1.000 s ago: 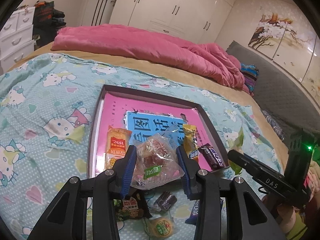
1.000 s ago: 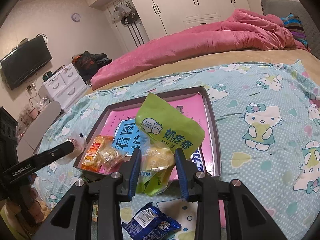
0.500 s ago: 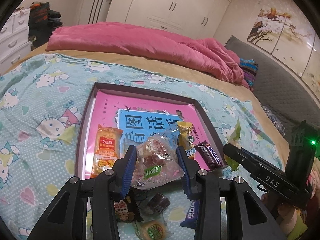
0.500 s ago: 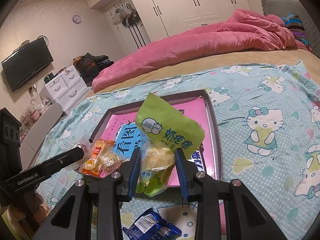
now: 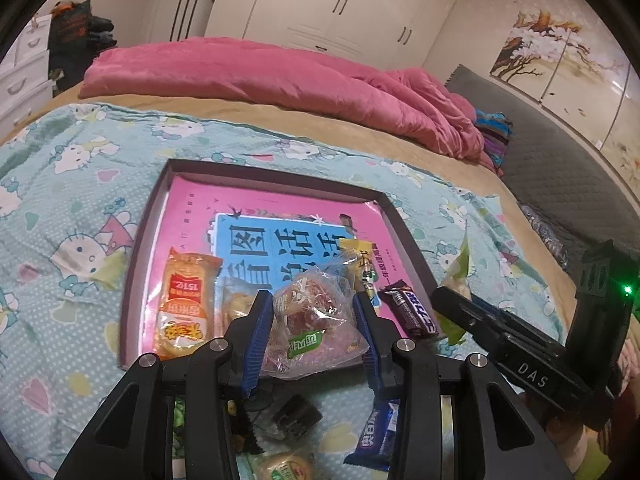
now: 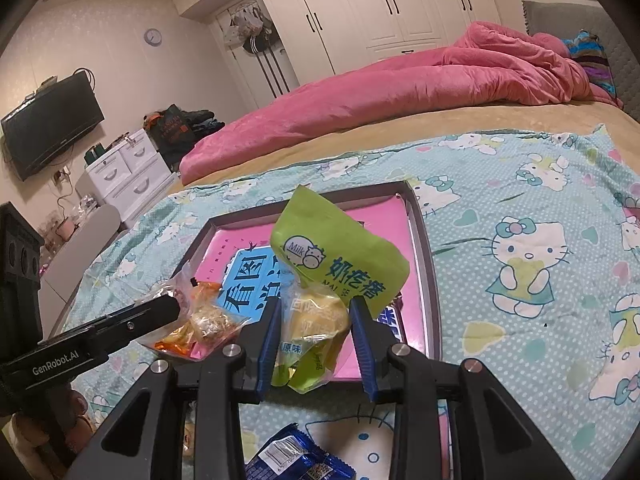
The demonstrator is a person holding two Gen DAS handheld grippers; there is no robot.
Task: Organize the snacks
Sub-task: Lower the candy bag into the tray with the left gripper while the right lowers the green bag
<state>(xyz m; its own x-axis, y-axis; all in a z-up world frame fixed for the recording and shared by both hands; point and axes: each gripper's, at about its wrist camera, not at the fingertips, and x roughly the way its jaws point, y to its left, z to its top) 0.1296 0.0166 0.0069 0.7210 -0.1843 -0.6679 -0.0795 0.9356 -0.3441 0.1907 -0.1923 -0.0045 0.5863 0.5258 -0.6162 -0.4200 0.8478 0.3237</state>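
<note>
A dark-rimmed tray point(image 5: 147, 220) with a pink and blue lining lies on the cartoon-cat blanket. My left gripper point(image 5: 314, 302) is shut on a clear packet of brown pastry point(image 5: 316, 320), held over the tray's near edge. In the tray lie an orange packet point(image 5: 186, 304), a yellow packet point(image 5: 360, 266) and a dark chocolate bar point(image 5: 408, 312). My right gripper point(image 6: 314, 310) is shut on a green and yellow milk-snack bag point(image 6: 340, 264) above the tray's near right part point(image 6: 424, 240). The left gripper point(image 6: 120, 328) with its clear packet point(image 6: 204, 320) shows in the right wrist view.
Loose snacks lie on the blanket under my grippers: a dark wrapped sweet point(image 5: 296, 416), a blue packet point(image 5: 376, 436), a round cake point(image 5: 284, 468) and another blue packet point(image 6: 296, 460). A pink duvet point(image 5: 280, 76) is heaped at the back. White drawers point(image 6: 128, 172) stand left of the bed.
My left gripper has carried the clear packet forward, from the blanket side to over the tray's near edge. The right gripper and its green bag have stayed put.
</note>
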